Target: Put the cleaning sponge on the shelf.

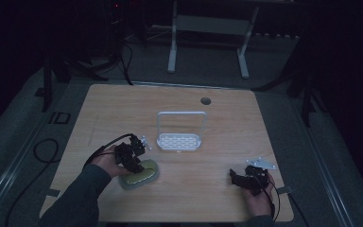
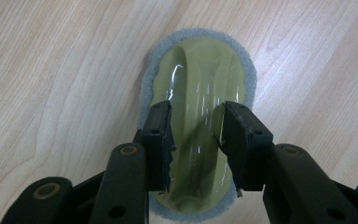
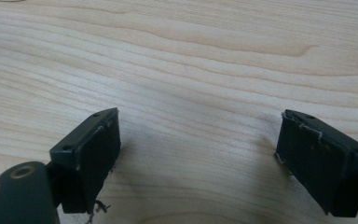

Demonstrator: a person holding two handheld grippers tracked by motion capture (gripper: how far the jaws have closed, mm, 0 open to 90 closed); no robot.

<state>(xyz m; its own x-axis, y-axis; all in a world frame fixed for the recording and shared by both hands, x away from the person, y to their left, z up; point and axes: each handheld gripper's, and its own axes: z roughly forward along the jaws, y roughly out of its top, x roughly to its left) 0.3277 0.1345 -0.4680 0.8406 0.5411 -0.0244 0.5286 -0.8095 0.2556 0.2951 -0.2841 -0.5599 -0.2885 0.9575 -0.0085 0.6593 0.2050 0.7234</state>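
In the high view the scrubber [image 1: 140,176], an oval pad with a yellow-green top on a grey base, lies flat at the near left of the table [image 1: 227,203], its long axis running left to right with the right end tipped slightly toward the far side; the left gripper [image 1: 139,166] sits down on its far-left part, held by the left hand [image 1: 108,160], while the right gripper [image 1: 234,177] rests near the table's near right edge in the right hand [image 1: 260,198], well apart from the scrubber; a white rack [image 1: 179,140] with a tall loop handle stands just beyond the scrubber toward the middle of the table, not touching it, and a round hole [image 1: 205,100] shows in the far part of the top; nothing lies between the scrubber and the rack. In the left gripper view the scrubber [image 2: 198,93] runs lengthwise away from the camera; its glossy yellow-green shell has a raised ridge down the middle as a grip, and a fuzzy grey pad rims it all round; the jaws straddle that ridge, still apart and not visibly pressing it, so nothing is grasped. In the right gripper view the jaws stand wide apart, released, with bare wood grain between them.
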